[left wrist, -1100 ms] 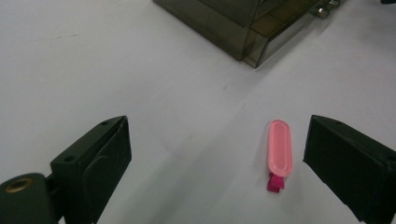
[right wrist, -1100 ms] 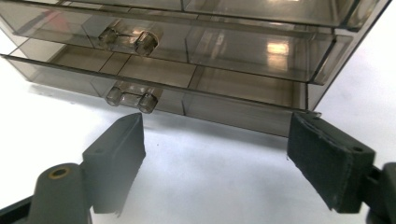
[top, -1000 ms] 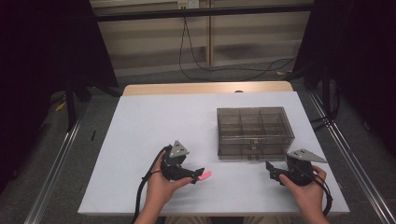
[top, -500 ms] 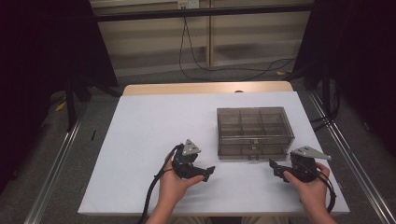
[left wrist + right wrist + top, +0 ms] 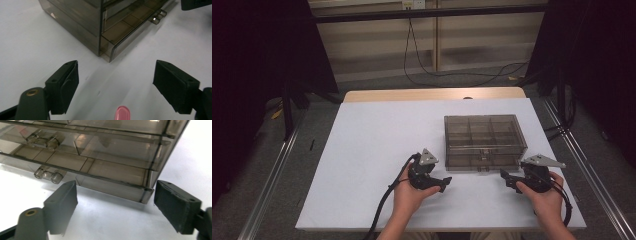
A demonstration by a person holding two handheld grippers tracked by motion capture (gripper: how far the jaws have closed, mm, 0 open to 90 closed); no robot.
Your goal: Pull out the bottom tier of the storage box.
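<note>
The pink piece (image 5: 123, 113) is cut off by the bottom edge — its shape can't be told.

High view: tabletop (image 5: 377, 150) evenly lit from above, surroundings dark, picture soft and grainy. Left gripper view: bright, slight motion smear on the tabletop between the fingers (image 5: 65, 82); the pink object (image 5: 122, 113) at the bottom edge is blurred. Right gripper view: smoky box (image 5: 112, 157) shows glare streaks and casts a soft shadow below; near fingers (image 5: 63, 200) out of focus.
</note>
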